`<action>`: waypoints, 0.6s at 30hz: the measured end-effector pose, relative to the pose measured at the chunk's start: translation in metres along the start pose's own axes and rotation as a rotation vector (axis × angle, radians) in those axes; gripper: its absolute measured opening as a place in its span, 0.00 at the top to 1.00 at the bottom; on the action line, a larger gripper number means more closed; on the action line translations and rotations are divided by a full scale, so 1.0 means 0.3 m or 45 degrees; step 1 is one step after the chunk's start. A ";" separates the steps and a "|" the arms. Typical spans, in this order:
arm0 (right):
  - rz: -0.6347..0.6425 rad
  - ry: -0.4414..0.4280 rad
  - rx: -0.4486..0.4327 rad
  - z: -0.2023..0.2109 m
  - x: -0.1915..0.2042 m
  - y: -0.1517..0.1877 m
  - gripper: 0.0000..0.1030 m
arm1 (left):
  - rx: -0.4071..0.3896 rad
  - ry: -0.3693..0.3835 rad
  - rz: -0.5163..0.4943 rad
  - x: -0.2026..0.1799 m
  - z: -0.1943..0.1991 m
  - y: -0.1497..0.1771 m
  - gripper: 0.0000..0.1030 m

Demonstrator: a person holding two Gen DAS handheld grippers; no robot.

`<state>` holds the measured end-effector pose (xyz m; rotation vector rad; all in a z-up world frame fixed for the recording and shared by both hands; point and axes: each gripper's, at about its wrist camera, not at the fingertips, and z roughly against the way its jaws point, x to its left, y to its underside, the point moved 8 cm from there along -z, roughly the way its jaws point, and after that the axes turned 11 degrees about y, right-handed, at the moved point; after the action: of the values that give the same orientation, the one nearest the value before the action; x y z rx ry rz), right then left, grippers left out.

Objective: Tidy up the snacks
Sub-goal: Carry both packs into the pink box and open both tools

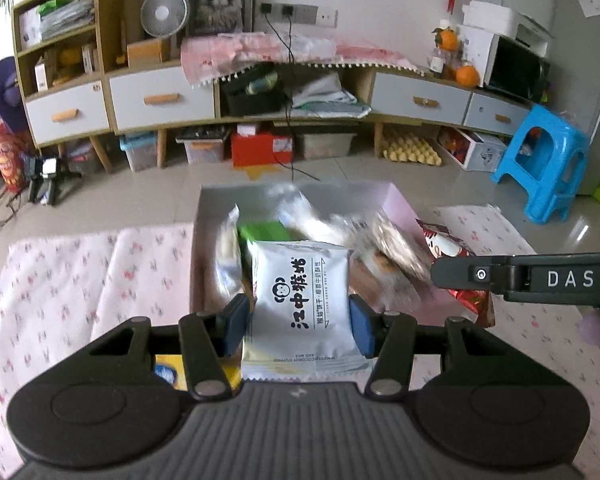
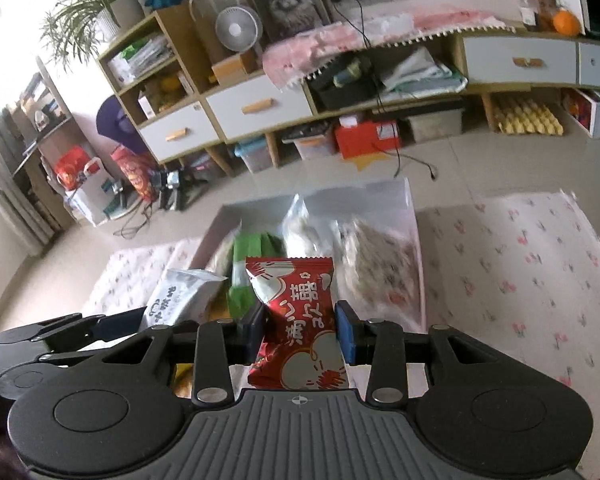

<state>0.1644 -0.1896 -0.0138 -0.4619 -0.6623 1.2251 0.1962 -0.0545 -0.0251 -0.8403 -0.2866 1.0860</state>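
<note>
While the left gripper (image 1: pixel 299 316) clamps a white packet (image 1: pixel 300 300), the right gripper (image 2: pixel 300 330) pinches a red packet (image 2: pixel 296 320).

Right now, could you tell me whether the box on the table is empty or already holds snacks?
It holds snacks. The open box has a green packet and several clear-wrapped snacks inside.

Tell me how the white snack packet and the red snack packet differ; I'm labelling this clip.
The white snack packet is plain with black characters; the red snack packet is glossy with white characters. The left gripper holds the white one, the right gripper the red one. Both stand upright, pinched, above the pink box.
</note>
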 end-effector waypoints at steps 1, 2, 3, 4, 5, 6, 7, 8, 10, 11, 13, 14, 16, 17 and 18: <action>0.003 0.005 -0.010 -0.009 0.003 -0.013 0.64 | -0.007 -0.003 0.001 0.005 -0.003 -0.008 0.52; 0.007 0.008 -0.021 -0.020 0.006 -0.027 0.64 | -0.014 -0.007 0.004 0.011 -0.013 -0.020 0.52; 0.014 0.010 -0.029 -0.031 0.009 -0.038 0.64 | -0.021 -0.011 0.007 0.017 -0.021 -0.028 0.52; 0.020 0.011 -0.037 -0.043 0.010 -0.048 0.64 | -0.030 -0.014 0.007 0.024 -0.032 -0.038 0.52; 0.026 0.013 -0.044 -0.057 0.011 -0.058 0.64 | -0.038 -0.017 0.007 0.030 -0.040 -0.045 0.52; 0.033 0.013 -0.046 -0.071 0.012 -0.063 0.64 | -0.043 -0.023 0.004 0.036 -0.053 -0.053 0.52; 0.040 0.014 -0.047 -0.084 0.012 -0.068 0.64 | -0.046 -0.031 0.000 0.042 -0.056 -0.054 0.52; 0.047 0.017 -0.048 -0.097 0.013 -0.071 0.64 | -0.047 -0.040 -0.007 0.047 -0.063 -0.058 0.52; 0.054 0.024 -0.050 -0.120 0.011 -0.076 0.64 | -0.047 -0.047 -0.028 0.053 -0.083 -0.064 0.52; 0.055 0.028 -0.047 -0.133 0.009 -0.078 0.64 | -0.047 -0.053 -0.039 0.056 -0.091 -0.066 0.52; 0.053 0.036 -0.040 -0.155 0.007 -0.080 0.64 | -0.050 -0.074 -0.059 0.062 -0.102 -0.070 0.52; 0.052 0.037 -0.038 -0.166 0.006 -0.082 0.64 | -0.050 -0.080 -0.065 0.063 -0.107 -0.071 0.52; 0.050 0.035 -0.041 -0.179 0.005 -0.085 0.64 | -0.052 -0.087 -0.072 0.068 -0.113 -0.075 0.52; 0.047 0.034 -0.040 -0.185 0.004 -0.087 0.64 | -0.052 -0.090 -0.073 0.070 -0.117 -0.078 0.52; 0.043 0.036 -0.038 -0.191 0.003 -0.088 0.64 | -0.052 -0.093 -0.075 0.072 -0.121 -0.080 0.52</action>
<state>0.2224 -0.1949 -0.0382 -0.5164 -0.6517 1.2401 0.2434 -0.0574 -0.0360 -0.8243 -0.3938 1.0603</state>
